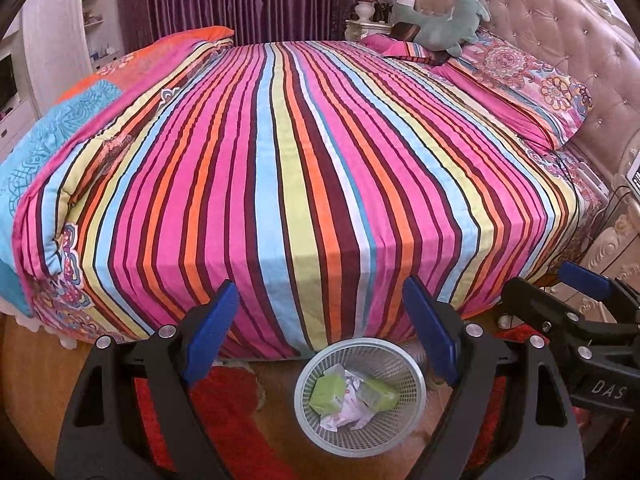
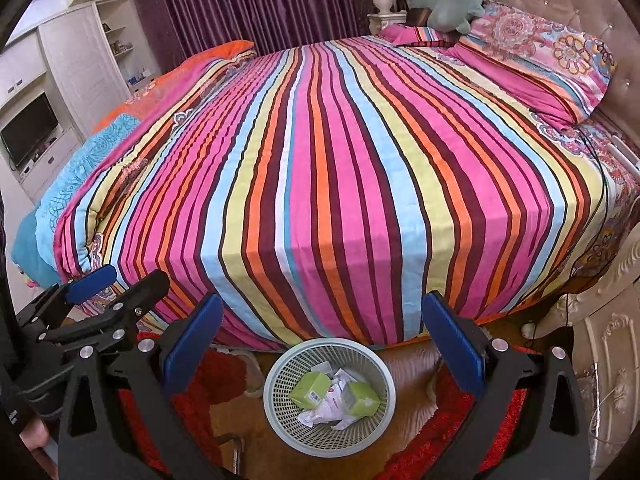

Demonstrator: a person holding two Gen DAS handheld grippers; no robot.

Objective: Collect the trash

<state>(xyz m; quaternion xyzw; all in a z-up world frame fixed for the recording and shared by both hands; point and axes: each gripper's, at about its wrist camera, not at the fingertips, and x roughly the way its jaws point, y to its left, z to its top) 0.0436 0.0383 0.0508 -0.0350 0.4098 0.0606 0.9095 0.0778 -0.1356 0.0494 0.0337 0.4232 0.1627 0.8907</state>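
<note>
A pale mesh waste basket (image 1: 416,396) (image 2: 276,408) stands on the floor at the foot of the striped bed. Inside lie two green cartons (image 1: 328,394) (image 2: 310,390) and crumpled white paper (image 1: 344,414) (image 2: 334,404). My left gripper (image 1: 320,312) hangs open above the basket, nothing between its blue pads. My right gripper (image 2: 320,320) is open too and holds nothing, over the same basket. Each gripper shows in the other's view: the right gripper (image 1: 568,292) at the right edge, the left gripper (image 2: 116,280) at the left edge.
The bed (image 1: 304,168) with its striped cover fills most of both views, with pillows (image 1: 520,92) and a grey-green plush toy (image 1: 444,24) at the headboard. A red rug (image 1: 224,412) lies around the basket. A carved nightstand (image 2: 600,340) stands at right.
</note>
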